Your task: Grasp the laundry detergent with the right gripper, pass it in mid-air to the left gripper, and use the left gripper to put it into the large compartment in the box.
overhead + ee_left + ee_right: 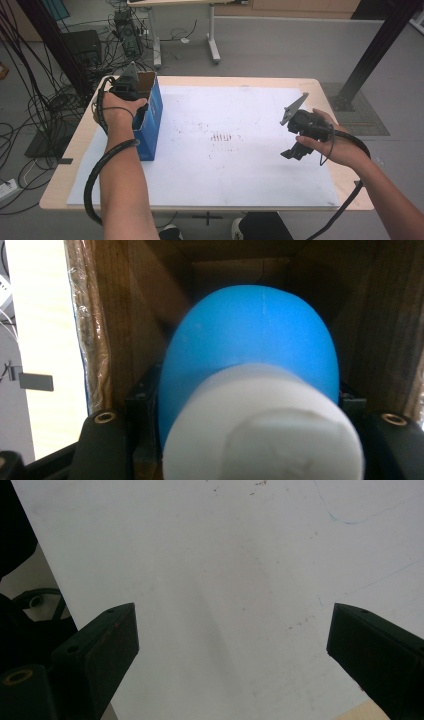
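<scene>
At the table's left end, my left gripper reaches into the open top of a blue carton, its jaws clamped on a blue bottle with a white cap. In the left gripper view the bottle hangs inside the carton's brown cardboard walls, cap toward the camera and rounded body pointing down the shaft, with the dark bottom of the box showing beyond it. My right gripper waits well apart over the white sheet covering the table, jaws spread wide and holding nothing. As I judge it, the job now is to lower the bottle straight and centred so it clears the walls, let go only once it rests on the bottom, and, should the tall carton start to tip, bring the free gripper across to steady it.
</scene>
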